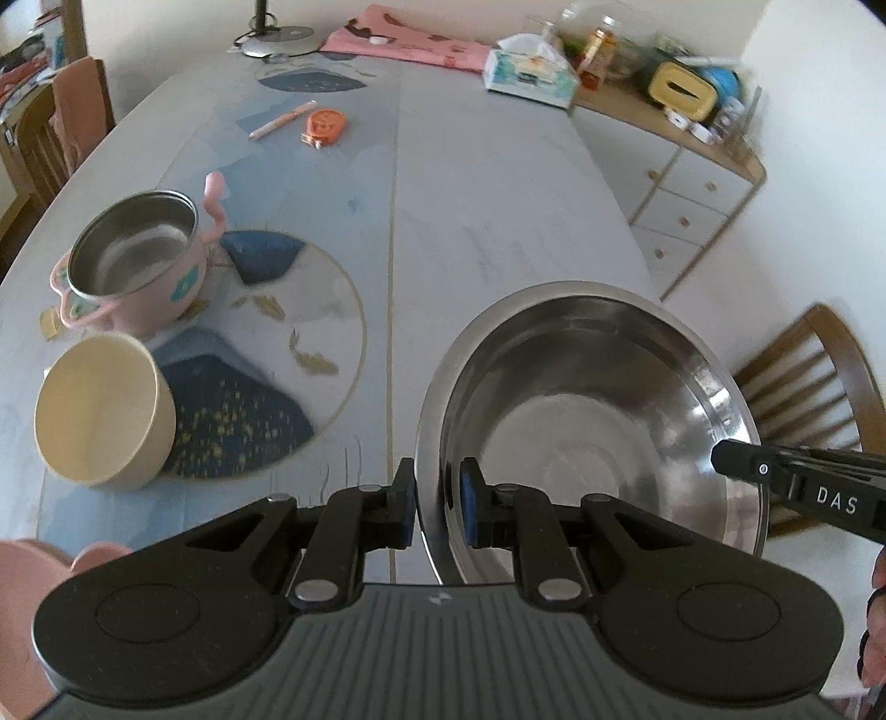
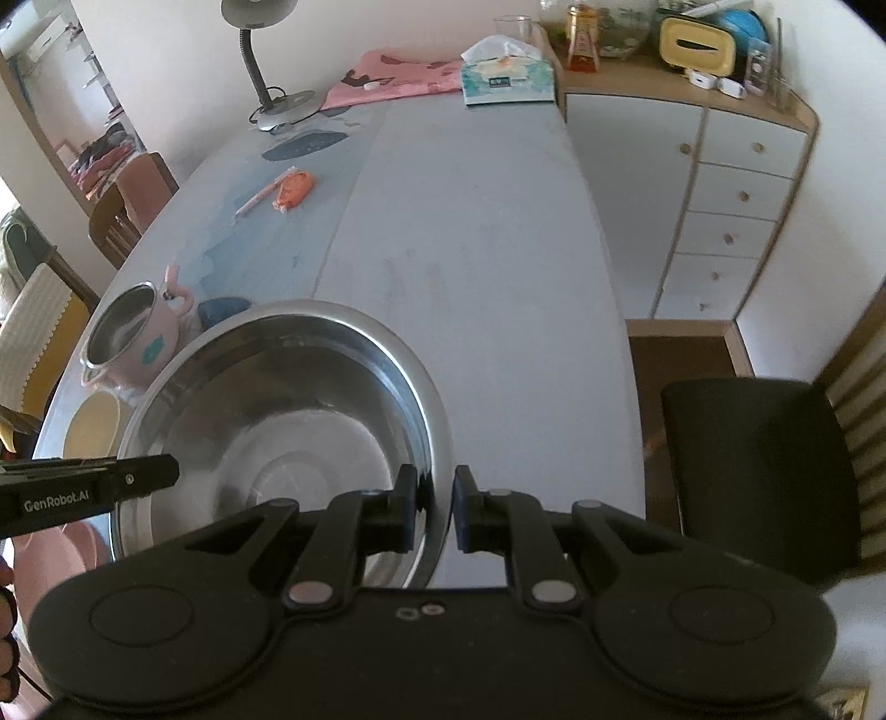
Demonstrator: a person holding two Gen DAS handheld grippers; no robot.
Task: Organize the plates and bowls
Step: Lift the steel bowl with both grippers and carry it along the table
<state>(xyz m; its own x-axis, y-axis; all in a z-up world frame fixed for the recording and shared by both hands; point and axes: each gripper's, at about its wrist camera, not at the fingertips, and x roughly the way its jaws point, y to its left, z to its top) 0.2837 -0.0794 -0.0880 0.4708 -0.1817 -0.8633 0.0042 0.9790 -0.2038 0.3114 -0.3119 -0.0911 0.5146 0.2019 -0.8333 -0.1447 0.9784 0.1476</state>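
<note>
A wide steel bowl [image 1: 598, 421] hangs above the blue table, held by both grippers on opposite sides of its rim. My left gripper [image 1: 438, 501] is shut on the bowl's left rim, one finger outside and one inside. My right gripper [image 2: 433, 507] is shut on the right rim of the steel bowl [image 2: 277, 421]; its black body also shows at the right edge of the left wrist view. On the table to the left stand a pink pot with a steel inside [image 1: 133, 260] and a beige bowl [image 1: 99, 410], which lies tilted on its side on a round placemat [image 1: 310, 343].
A pink pen [image 1: 282, 119] and an orange tape measure [image 1: 326, 126] lie farther back. A lamp base [image 1: 279, 41], pink cloth [image 1: 404, 44] and tissue box [image 1: 529, 75] sit at the far end. A white drawer cabinet [image 2: 731, 210] and a wooden chair [image 1: 814, 382] stand to the right.
</note>
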